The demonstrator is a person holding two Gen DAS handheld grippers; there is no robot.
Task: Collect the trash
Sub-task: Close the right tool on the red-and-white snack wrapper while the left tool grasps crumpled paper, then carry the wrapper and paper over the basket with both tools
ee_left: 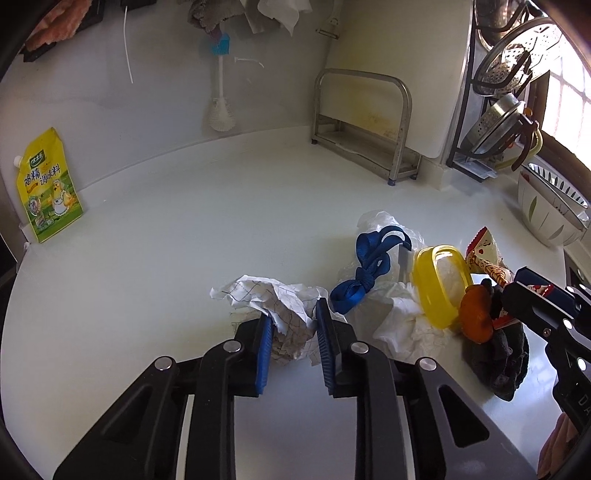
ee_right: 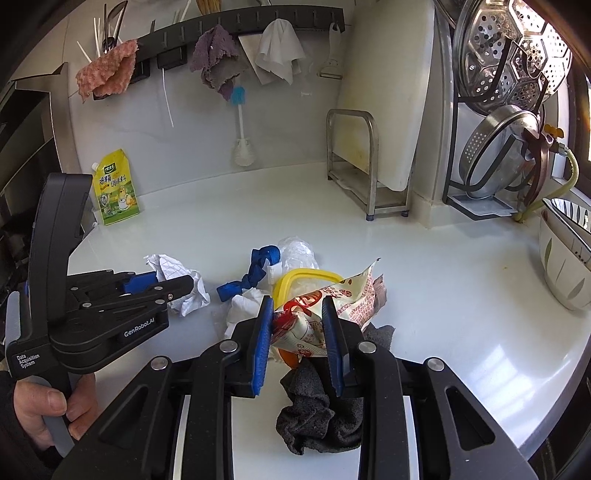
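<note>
1. Two grippers work the same heap of trash on a white surface (ee_left: 184, 229); the left gripper (ee_left: 293, 332) has its jaws clenched on a crumpled sheet of grid paper (ee_left: 273, 306), which rests on the surface at the left end of the heap
2. The right gripper (ee_right: 297, 332) has its jaws grasping a red-and-cream printed wrapper (ee_right: 332, 299) at the right end of the heap, with a dark grey cloth (ee_right: 317, 417) lying under and between its fingers
3. Only the left wrist view shows the orange object (ee_left: 476, 314) plainly, touching the yellow plastic ring (ee_left: 439, 284) and the dark cloth; in the right wrist view it is almost hidden behind the wrapper
4. Only the right wrist view shows the person's left hand (ee_right: 55, 410) around the left gripper's handle, and the wall rail (ee_right: 240, 22) hung with pink, purple and white rags
5. Between the two grippers lie a knotted blue strap (ee_left: 365, 273), white tissue (ee_left: 406, 321) and clear crumpled plastic (ee_right: 295, 251), all touching one another
6. Well apart from the heap, a yellow seasoning pouch (ee_left: 48, 188) leans on the back wall at the left; a steel rack (ee_left: 365, 129) with a white board stands at the back, metal strainers (ee_right: 509, 55) hang at the right, and a leaf-patterned bowl (ee_right: 565, 266) sits at the right edge
</note>
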